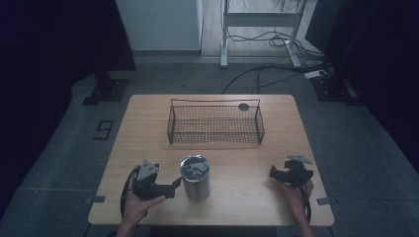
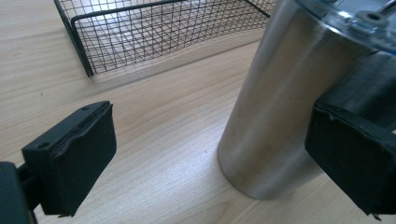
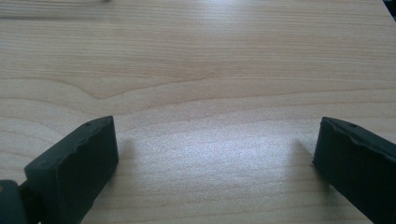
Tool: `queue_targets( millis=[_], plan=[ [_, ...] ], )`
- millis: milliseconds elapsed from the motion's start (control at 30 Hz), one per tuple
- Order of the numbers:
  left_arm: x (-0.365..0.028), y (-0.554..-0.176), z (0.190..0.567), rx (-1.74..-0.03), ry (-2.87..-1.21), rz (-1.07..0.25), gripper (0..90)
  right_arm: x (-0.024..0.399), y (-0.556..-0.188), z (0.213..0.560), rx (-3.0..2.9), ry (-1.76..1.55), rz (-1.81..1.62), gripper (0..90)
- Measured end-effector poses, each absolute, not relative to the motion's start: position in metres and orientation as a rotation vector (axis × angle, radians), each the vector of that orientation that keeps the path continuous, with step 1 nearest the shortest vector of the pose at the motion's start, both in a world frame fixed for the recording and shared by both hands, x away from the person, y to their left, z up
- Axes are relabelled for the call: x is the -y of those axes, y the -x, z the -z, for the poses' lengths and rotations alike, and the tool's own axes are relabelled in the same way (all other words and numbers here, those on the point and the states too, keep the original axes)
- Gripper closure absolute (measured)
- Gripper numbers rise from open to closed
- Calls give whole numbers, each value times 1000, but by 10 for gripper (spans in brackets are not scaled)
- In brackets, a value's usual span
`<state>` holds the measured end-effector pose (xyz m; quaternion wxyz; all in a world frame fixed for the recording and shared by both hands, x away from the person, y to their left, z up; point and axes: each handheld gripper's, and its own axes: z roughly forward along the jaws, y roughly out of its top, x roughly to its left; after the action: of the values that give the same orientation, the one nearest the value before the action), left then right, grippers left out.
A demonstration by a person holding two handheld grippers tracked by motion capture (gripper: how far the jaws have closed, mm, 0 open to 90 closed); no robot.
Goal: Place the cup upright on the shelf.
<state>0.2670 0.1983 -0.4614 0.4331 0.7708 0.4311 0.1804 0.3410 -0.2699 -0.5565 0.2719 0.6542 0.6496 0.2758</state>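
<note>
A steel tumbler [image 1: 195,178] with a clear lid stands upright near the table's front middle. My left gripper [image 1: 174,186] is open just to its left. In the left gripper view the tumbler [image 2: 280,107] rises at the right, partly between the jaws, and my left gripper [image 2: 210,158] has one pad close beside or against its wall. A black wire basket [image 1: 215,123] sits behind it, mid-table, seen also as the basket [image 2: 154,32] in the left gripper view. My right gripper [image 1: 274,172] is open at the front right, and my right gripper [image 3: 215,163] has only bare wood between its pads.
The wooden table [image 1: 148,128] has a small dark round grommet [image 1: 243,106] behind the basket. Cables and a desk frame [image 1: 259,22] lie on the grey floor beyond. Dark curtains hang at both sides.
</note>
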Motion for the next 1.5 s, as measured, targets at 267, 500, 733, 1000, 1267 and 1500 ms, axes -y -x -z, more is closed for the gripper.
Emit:
queue_targets(
  millis=[267,500,733,1000,1267,1500],
  plan=[
    [-196,-261,458,-1034,-1932,-418,13,270,-341,556,-1749,-1762,-742,0],
    [-186,-258,459,-980,-1958,-377,3,270,-341,556,-1748,-1762,-743,0],
    [-172,-258,465,-920,-1976,-353,0,270,-341,556,-1749,-1761,-743,0],
    [-162,-260,468,-896,-1989,-335,0,270,-341,556,-1748,-1761,-743,0],
    [-150,-264,469,-886,-1997,-329,0,270,-341,556,-1746,-1761,-743,2],
    [-139,-273,474,-903,-2002,-333,0,270,-341,556,-1745,-1762,-744,3]
  ],
)
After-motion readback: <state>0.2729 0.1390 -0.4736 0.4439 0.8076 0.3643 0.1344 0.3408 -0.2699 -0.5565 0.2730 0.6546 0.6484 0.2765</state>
